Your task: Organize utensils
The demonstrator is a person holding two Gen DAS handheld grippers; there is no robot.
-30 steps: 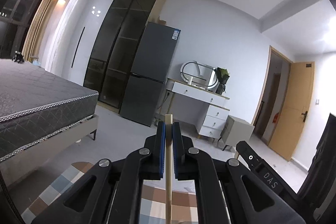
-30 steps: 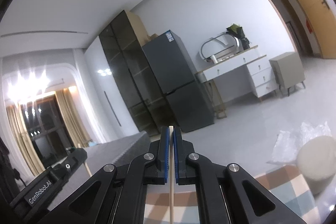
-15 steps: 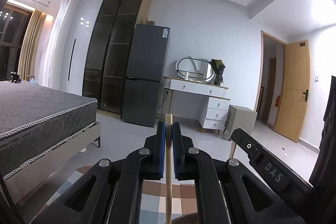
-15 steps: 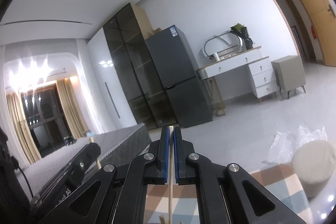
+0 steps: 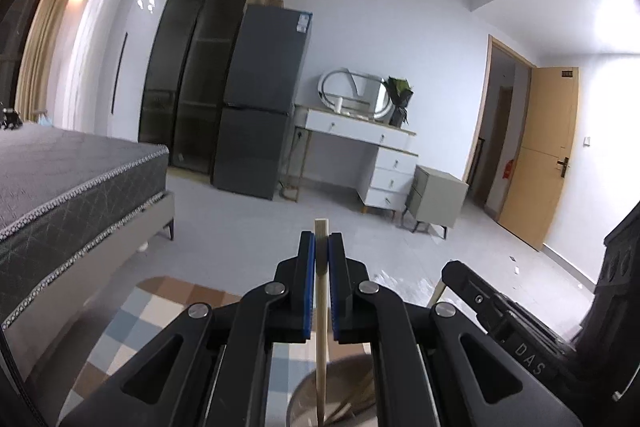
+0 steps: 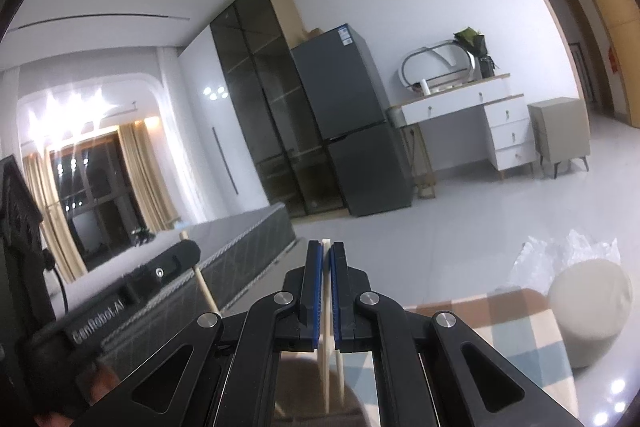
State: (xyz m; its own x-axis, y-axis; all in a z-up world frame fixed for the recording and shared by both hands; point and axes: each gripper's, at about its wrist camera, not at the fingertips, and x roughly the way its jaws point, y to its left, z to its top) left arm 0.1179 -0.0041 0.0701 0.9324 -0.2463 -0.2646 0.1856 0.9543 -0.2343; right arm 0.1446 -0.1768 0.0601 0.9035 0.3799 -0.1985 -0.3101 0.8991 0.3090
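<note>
Ahead of both claws and well apart from them stands a dark fridge (image 5: 264, 103); off to the left claw's left lies a grey bed (image 5: 60, 179). Under both claws is a checked rug (image 5: 132, 327), and to the right claw's right a round beige stool (image 6: 588, 311). Below the left claw sits a round holder (image 5: 304, 399) with wooden sticks inside. The left claw (image 5: 321, 255) is clamped tight on an upright wooden chopstick (image 5: 321, 339), whose lower end reaches down into that holder. The right claw (image 6: 327, 263) is likewise pinched on a pale chopstick (image 6: 326, 347), tip poking just above the pads.
</note>
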